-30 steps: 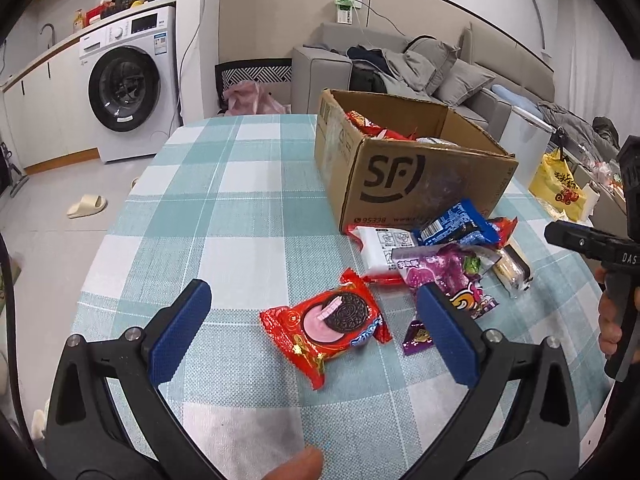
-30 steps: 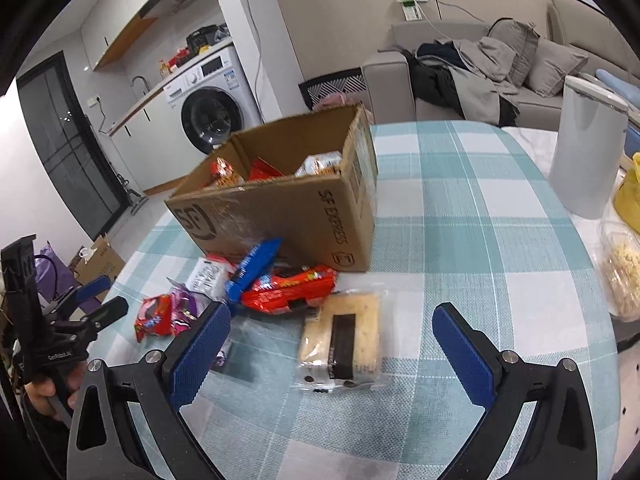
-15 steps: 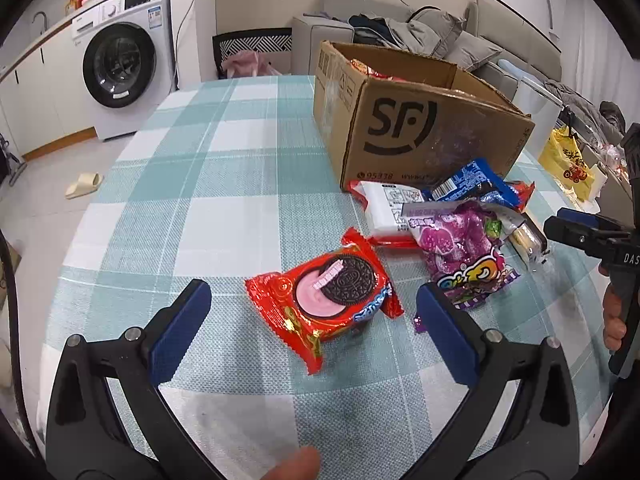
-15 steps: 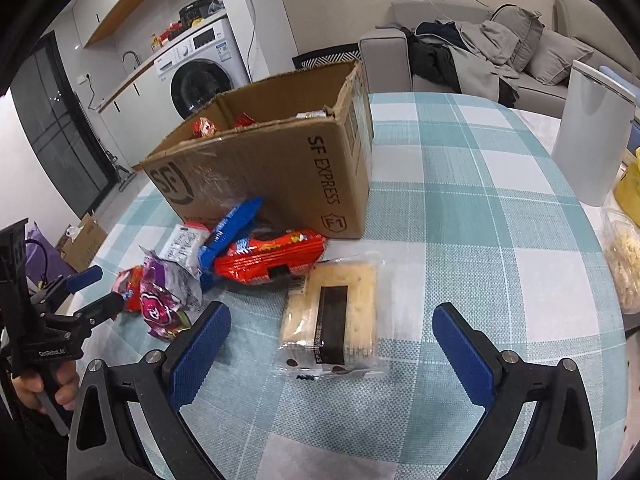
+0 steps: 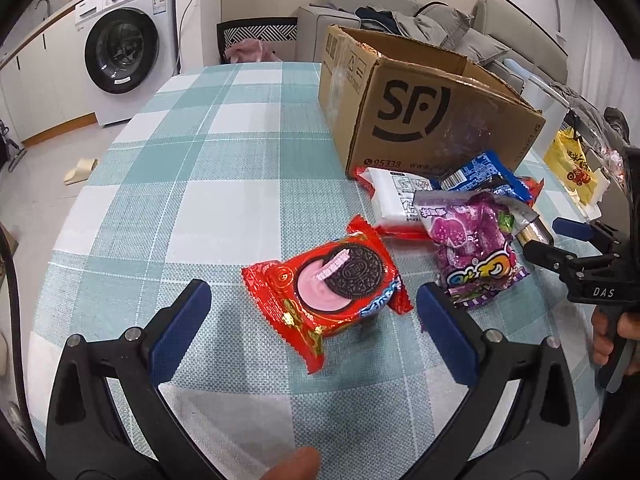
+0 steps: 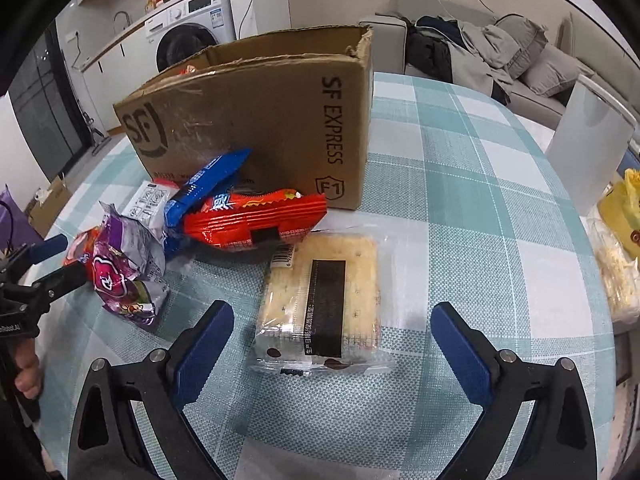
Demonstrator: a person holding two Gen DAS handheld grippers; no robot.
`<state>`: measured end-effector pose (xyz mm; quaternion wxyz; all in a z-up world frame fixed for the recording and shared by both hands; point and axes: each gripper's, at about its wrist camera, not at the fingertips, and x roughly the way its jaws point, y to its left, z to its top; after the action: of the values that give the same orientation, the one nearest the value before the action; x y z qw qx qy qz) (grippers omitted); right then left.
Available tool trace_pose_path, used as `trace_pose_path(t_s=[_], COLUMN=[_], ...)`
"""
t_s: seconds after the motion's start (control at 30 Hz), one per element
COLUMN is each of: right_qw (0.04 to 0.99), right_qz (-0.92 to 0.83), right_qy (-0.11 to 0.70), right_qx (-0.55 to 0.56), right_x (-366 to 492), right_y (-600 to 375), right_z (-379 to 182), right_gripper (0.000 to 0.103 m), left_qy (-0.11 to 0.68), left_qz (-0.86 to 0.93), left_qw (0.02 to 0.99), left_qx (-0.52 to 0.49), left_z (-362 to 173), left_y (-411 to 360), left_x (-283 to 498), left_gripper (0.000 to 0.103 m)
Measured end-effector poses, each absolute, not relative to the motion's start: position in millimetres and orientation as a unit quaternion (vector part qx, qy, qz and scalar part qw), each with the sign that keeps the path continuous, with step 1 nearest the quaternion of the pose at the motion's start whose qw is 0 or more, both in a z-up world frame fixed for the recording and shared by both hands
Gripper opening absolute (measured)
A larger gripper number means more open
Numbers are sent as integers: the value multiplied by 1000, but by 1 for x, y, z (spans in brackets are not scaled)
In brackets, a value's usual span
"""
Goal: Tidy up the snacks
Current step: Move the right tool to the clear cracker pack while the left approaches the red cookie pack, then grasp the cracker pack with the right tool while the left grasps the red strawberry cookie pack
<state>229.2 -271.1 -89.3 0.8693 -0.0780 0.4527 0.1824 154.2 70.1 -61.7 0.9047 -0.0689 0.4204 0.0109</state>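
1. Left tongs (image 5: 308, 320): jaws wide apart, nothing between the pads. They hang low over the table (image 5: 208, 208), with the Oreo pack (image 5: 328, 288) lying just ahead and partly between the blue fingertips (image 5: 180, 328).
2. Oreo pack: red wrapper, flat on the checked cloth, set apart from the main pile of snacks. No contact with either pad is visible.
3. Right tongs (image 6: 332, 344): jaws wide apart, holding nothing. They hang over the cracker pack (image 6: 320, 304), which lies flat between the two pads without visibly touching them.
4. Cracker pack: clear wrapper with a black label strip, its far edge touching or tucked just under the red bar pack (image 6: 256, 220).
5. Box (image 5: 424, 112): brown cardboard, open at the top, standing upright on the table. A little red wrapping shows over its rim in the right wrist view; the contents otherwise cannot be made out.
6. Pile at the foot of the box: white pack (image 5: 396, 196), blue pack (image 5: 480, 172), purple bag (image 5: 472, 248) and the red bar pack, overlapping one another. The blue pack leans against the box wall.
7. Purple bag: crumpled, nearest the right tongs in the left wrist view, lying just beside the Oreo pack but apart from it.
8. Surroundings: washer (image 5: 124, 48) and sofa (image 6: 500, 52) beyond the table; a white bin (image 6: 588, 148) at the far right edge.
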Motion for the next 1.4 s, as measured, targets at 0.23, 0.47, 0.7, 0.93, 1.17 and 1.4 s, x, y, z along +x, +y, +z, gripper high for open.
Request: trace_pose_path(t_s=[0.23,0.47,0.7,0.93,1.17,1.4], right_qw=[870,872,878,897,907,905], right_qz=[178,183,189,165,169,186], right_qy=[453,447,437,410,387,382], right_qx=[-84,-79,-43,-6,8,3], right_x=[233,228,227,229,226,221], right_y=[-271,-279,-292,-307,-313,-307], right_z=[-93,-87,-81,-67,-54,-52], right_gripper=[81,59,58,58,58,58], left_qy=[423,424,423,424,437,432], left_qz=[9,8,7,4,13,-11], left_qw=[904,903,904,903,895,898], left_qx=[-68,-68,-67,-73,-89,-75], left_z=[-64,-66,-66,-67,-71,-69], left_y=[70,70,69,68,72,66], left_x=[155,155,154,156,163,161], left_gripper=[102,102,102,102,101,61])
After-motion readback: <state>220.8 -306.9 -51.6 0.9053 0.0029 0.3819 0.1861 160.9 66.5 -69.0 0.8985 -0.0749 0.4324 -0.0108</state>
